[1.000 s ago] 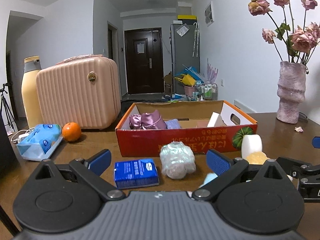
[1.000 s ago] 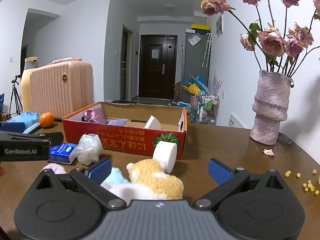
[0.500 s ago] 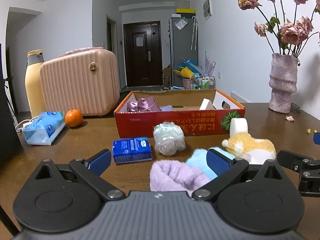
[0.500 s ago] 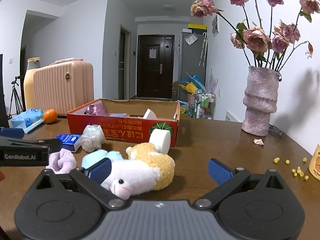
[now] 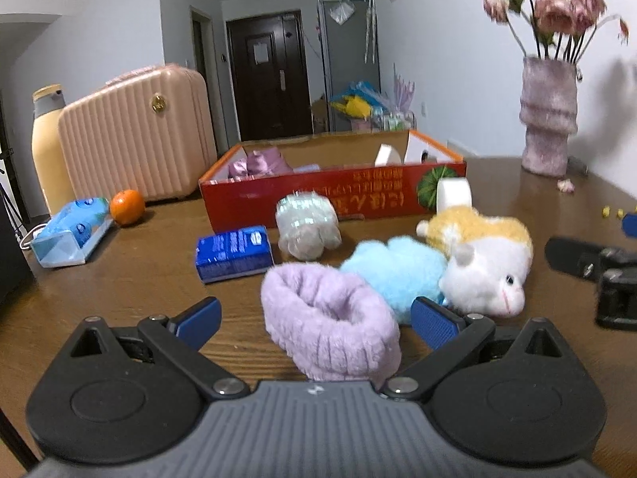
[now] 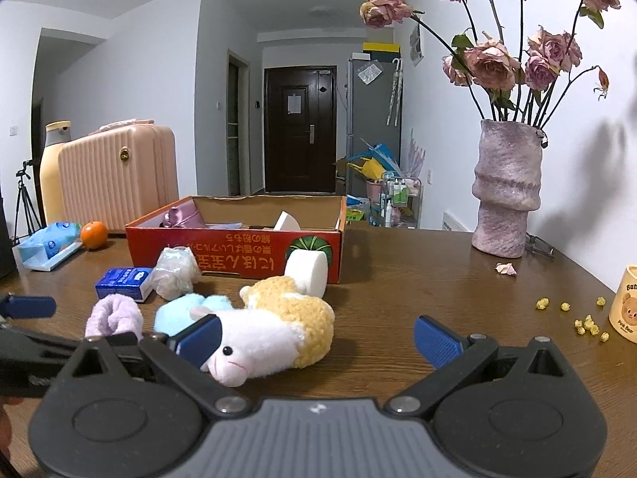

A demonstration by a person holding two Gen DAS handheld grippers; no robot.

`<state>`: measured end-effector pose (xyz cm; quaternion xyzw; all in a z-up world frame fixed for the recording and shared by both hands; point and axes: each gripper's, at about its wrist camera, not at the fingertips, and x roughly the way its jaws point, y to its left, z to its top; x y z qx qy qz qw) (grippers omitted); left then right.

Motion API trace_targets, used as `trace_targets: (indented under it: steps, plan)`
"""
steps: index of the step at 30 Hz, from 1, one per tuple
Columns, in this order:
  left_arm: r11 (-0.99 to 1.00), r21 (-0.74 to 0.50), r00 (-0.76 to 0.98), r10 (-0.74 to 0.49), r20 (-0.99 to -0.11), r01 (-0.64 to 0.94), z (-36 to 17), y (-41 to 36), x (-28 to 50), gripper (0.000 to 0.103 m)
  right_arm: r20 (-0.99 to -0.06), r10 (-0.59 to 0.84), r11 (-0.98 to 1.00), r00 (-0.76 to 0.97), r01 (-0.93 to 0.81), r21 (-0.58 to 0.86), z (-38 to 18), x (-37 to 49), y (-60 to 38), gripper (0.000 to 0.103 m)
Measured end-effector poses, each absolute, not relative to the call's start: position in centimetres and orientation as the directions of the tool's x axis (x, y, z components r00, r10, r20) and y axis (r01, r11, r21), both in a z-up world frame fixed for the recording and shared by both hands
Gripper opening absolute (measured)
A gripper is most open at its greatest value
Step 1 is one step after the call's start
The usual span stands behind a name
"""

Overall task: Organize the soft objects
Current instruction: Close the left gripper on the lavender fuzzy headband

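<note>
A purple fuzzy band (image 5: 330, 324) lies on the wooden table between the open fingers of my left gripper (image 5: 316, 318). Behind it lie a light blue plush (image 5: 394, 267) and a white and yellow plush animal (image 5: 485, 263). My right gripper (image 6: 316, 336) is open and empty, with the plush animal (image 6: 278, 330) just ahead of its left finger. The purple band (image 6: 113, 316) and blue plush (image 6: 187, 304) show at left. A red cardboard box (image 6: 239, 257) behind holds purple fabric (image 6: 181, 215) and a white block (image 6: 286, 221).
A blue tissue pack (image 5: 233, 253), a clear wrapped bundle (image 5: 306, 229) and a white foam roll (image 6: 308, 271) lie before the box. A pink case (image 5: 135, 145), an orange (image 5: 127, 207), a wipes pack (image 5: 71, 231), a vase (image 6: 507, 195) and a cup (image 6: 625, 302) stand around.
Both grippers have pulled back and risen, so the plush toys and the purple band came into view. The left gripper now has the purple band between its open fingers.
</note>
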<state>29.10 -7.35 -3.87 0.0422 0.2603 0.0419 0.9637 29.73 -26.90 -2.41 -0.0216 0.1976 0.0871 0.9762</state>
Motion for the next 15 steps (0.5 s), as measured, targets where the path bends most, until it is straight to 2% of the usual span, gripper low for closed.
trace_targets:
  steps: [8, 11, 14, 15]
  plan:
    - [0.996, 0.031, 0.812, 0.090, -0.576, -0.089, -4.9, -6.0, 31.0, 0.103, -0.398, 0.155, 0.985, 0.904, -0.174, -0.010, -2.7, 30.0, -26.8, 0.103]
    - [0.996, 0.044, 0.816, 0.089, -0.572, -0.077, -5.0, -6.3, 31.1, 0.093, -0.408, 0.150, 0.985, 0.901, -0.172, -0.017, -3.0, 30.2, -26.6, 0.103]
    - [0.997, 0.055, 0.810, 0.077, -0.582, -0.055, -5.1, -6.6, 31.3, 0.078, -0.415, 0.148, 0.985, 0.898, -0.172, -0.022, -3.3, 30.4, -26.5, 0.103]
    - [0.997, 0.055, 0.808, 0.071, -0.585, -0.048, -5.1, -6.6, 31.3, 0.069, -0.417, 0.146, 0.985, 0.897, -0.172, -0.024, -3.4, 30.5, -26.4, 0.103]
